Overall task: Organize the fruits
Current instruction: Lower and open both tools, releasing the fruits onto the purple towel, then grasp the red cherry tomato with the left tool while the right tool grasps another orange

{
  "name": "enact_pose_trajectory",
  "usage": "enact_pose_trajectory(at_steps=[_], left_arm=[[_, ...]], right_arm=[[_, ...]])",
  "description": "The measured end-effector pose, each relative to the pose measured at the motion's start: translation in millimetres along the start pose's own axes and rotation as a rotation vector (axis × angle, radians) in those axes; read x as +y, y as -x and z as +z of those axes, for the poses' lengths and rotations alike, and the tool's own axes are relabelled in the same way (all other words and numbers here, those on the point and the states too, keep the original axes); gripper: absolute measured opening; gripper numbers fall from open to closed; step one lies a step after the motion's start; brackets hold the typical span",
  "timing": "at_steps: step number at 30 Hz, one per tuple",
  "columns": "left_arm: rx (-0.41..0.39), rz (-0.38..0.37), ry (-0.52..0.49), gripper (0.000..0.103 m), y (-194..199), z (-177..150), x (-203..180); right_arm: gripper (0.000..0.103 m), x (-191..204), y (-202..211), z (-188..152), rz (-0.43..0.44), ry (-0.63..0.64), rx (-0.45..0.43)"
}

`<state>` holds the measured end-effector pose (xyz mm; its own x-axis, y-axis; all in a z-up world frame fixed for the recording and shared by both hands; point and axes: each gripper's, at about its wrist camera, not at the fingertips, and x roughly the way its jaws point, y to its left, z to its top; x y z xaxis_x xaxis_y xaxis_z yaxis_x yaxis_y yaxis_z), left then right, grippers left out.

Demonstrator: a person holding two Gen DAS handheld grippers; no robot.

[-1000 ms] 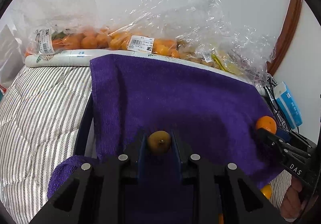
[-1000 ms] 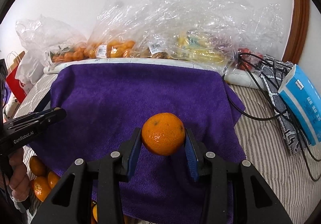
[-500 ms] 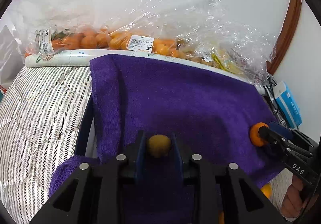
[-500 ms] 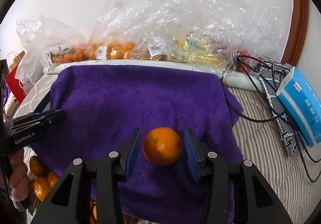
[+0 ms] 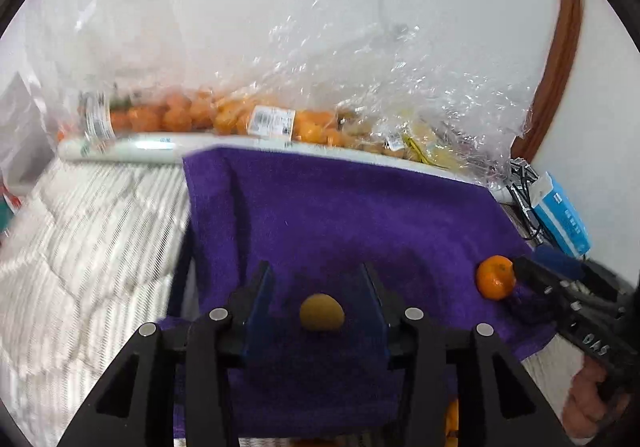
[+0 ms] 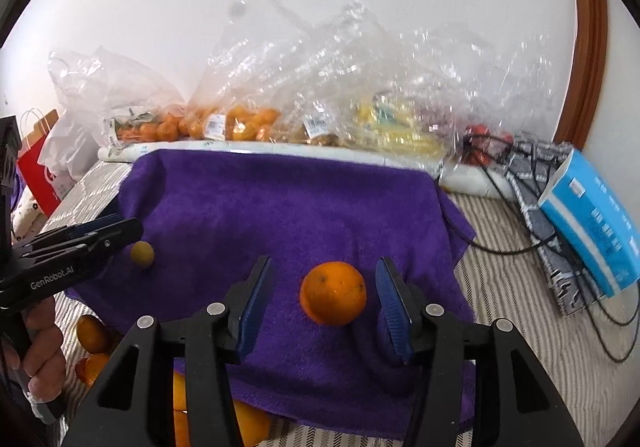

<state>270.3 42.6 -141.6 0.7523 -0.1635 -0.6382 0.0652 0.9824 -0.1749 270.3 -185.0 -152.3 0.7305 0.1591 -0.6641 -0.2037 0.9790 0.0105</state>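
A purple towel (image 6: 288, 207) is spread over the striped bedding. On it lies a small yellow-brown fruit (image 5: 322, 313), between the jaws of my left gripper (image 5: 315, 275). Those jaws are opening and the pads stand clear of the fruit. An orange (image 6: 333, 293) also rests on the towel, between the jaws of my right gripper (image 6: 323, 263). These jaws are opening too, with a gap on both sides. In the right wrist view the left gripper (image 6: 120, 231) sits at the left, next to the small fruit (image 6: 142, 254). The left wrist view shows the orange (image 5: 495, 277) beside the right gripper (image 5: 528, 269).
Clear plastic bags of oranges (image 6: 240, 123) and bananas (image 6: 400, 127) line the wall behind the towel. Loose oranges (image 6: 92, 333) lie below the towel's front left edge. A blue tissue box (image 6: 592, 223) and black cables (image 6: 520, 175) sit at the right, and a red paper bag (image 6: 36, 175) at far left.
Both grippers have opened and let go of their fruit. The small fruit and the orange now rest on the towel. Both grippers have lifted slightly.
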Motion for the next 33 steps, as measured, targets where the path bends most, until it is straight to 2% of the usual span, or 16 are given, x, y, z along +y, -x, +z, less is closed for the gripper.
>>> enact_pose_trajectory(at_steps=[1, 3, 7, 12, 14, 22, 31, 33], left_arm=[[-0.018, 0.015, -0.011, 0.042, 6, 2, 0], [-0.027, 0.001, -0.001, 0.047, 14, 5, 3], [-0.011, -0.025, 0.046, 0.048, 31, 7, 15], [-0.038, 0.03, -0.043, 0.048, 64, -9, 24], [-0.033, 0.035, -0.035, 0.048, 79, -19, 36], [0.014, 0.024, 0.052, 0.049, 106, -63, 69], [0.093, -0.003, 0.031, 0.049, 103, -90, 57], [0.108, -0.029, 0.011, 0.049, 101, -91, 49]], right_arm=[[0.053, 2, 4, 1, -0.006, 0.0, -0.005], [0.053, 7, 17, 2, 0.007, -0.006, -0.006], [0.053, 20, 48, -3, 0.02, 0.021, -0.026], [0.053, 28, 72, -21, 0.061, 0.0, -0.009], [0.053, 30, 76, -30, 0.085, -0.016, 0.009], [0.053, 44, 72, -68, 0.15, -0.043, 0.098], [0.053, 59, 45, -89, 0.173, -0.053, 0.18], [0.052, 59, 42, -89, 0.182, -0.064, 0.169]])
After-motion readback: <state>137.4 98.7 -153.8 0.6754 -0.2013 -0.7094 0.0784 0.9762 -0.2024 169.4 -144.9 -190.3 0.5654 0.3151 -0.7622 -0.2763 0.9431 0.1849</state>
